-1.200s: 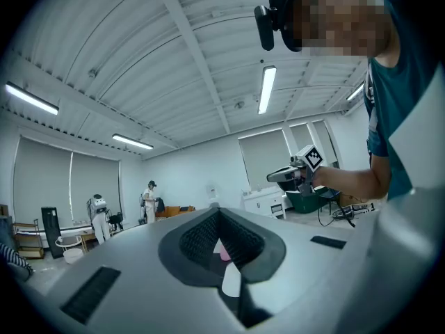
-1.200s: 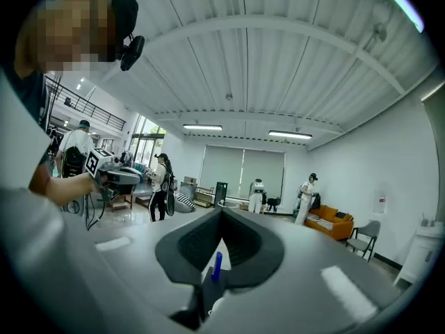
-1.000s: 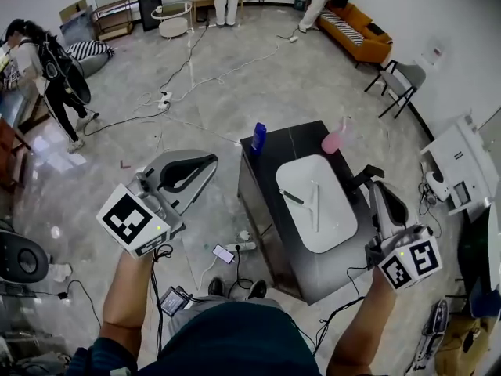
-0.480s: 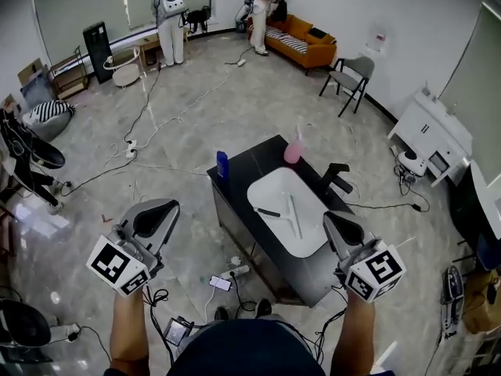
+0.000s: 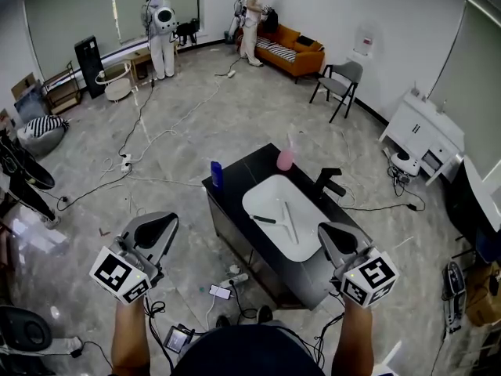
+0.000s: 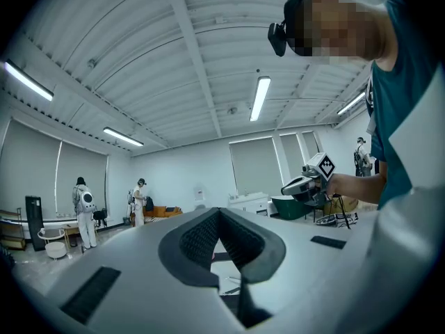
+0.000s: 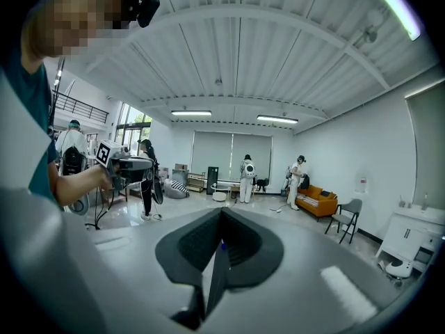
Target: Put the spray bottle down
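Observation:
The pink spray bottle (image 5: 286, 159) stands upright at the far end of the black table (image 5: 235, 171), beyond the white sink basin (image 5: 301, 245). Neither gripper touches it. My left gripper (image 5: 171, 221) hangs over the floor to the left of the table, its jaws together at the tips with nothing between them (image 6: 220, 211). My right gripper (image 5: 323, 230) is over the table's near right part, beside the basin, also shut and empty (image 7: 222, 213). Each gripper shows in the other's view: the right gripper (image 6: 304, 186), the left gripper (image 7: 128, 164).
A blue bottle (image 5: 216, 174) stands on the table's left corner and a black faucet (image 5: 329, 182) at the basin's right. A dark tool (image 5: 264, 219) lies in the basin. A power strip and phone (image 5: 221, 291) with cables lie on the floor by my feet. People, a sofa (image 5: 293, 49) and a chair (image 5: 340, 81) are far back.
The head view has lifted and shows more of the room. Both grippers sit lower in the picture; the right one has come in from the table's right side. The spray bottle stays standing.

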### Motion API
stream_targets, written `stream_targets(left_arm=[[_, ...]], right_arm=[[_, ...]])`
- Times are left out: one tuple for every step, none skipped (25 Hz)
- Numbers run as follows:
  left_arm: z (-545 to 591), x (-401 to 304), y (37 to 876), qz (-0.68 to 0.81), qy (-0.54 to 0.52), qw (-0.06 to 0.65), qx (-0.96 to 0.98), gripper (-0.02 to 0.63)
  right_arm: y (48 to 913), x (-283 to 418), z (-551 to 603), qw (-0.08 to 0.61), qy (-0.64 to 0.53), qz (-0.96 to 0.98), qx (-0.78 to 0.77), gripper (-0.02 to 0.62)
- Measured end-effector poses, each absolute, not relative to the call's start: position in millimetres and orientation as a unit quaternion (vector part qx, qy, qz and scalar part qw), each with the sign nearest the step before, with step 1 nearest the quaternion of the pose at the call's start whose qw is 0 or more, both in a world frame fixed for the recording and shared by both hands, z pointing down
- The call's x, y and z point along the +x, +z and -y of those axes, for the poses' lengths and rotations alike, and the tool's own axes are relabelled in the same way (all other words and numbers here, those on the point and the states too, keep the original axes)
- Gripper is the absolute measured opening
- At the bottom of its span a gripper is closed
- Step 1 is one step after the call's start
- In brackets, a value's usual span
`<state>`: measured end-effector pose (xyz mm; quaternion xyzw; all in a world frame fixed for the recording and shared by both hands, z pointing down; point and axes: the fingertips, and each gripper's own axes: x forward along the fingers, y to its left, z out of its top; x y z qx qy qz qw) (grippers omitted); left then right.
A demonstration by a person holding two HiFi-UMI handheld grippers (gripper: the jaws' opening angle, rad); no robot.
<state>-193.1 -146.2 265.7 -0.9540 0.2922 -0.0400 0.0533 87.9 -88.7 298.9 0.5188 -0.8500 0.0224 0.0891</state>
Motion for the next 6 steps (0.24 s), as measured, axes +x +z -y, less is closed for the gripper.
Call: stream_targets(left_arm=[[146.8,-195.1,266.7,-0.292,-0.040,0.053,-0.954,0.003],[147.7,-196.6,267.3,-0.292,-0.040,0.053,-0.954,0.003],[148.7,-197.7,267.3,-0.292,-0.040,0.052,-0.954,0.003],[149.7,-198.6,267.2,-0.292,-0.039,0.052,-0.954,0.003],[150.9,-199.4,267.0,-0.292,-0.039,0.051,-0.954,0.003],[152.0,-200.2,266.8,-0.293,-0.039,0.051,-0.954,0.003]], right_arm=[[300.0,86.2,89.3,0.090,0.023,0.850,0.519,0.008],[300.7,84.8,90.3,0.091,0.024,0.850,0.519,0.006],[300.9,84.0,91.4,0.090,0.024,0.850,0.519,0.007],[301.1,83.3,92.6,0.090,0.026,0.850,0.519,0.008],[301.2,82.8,93.9,0.088,0.027,0.849,0.520,0.006],[301.4,82.3,95.2,0.087,0.029,0.849,0.520,0.008]])
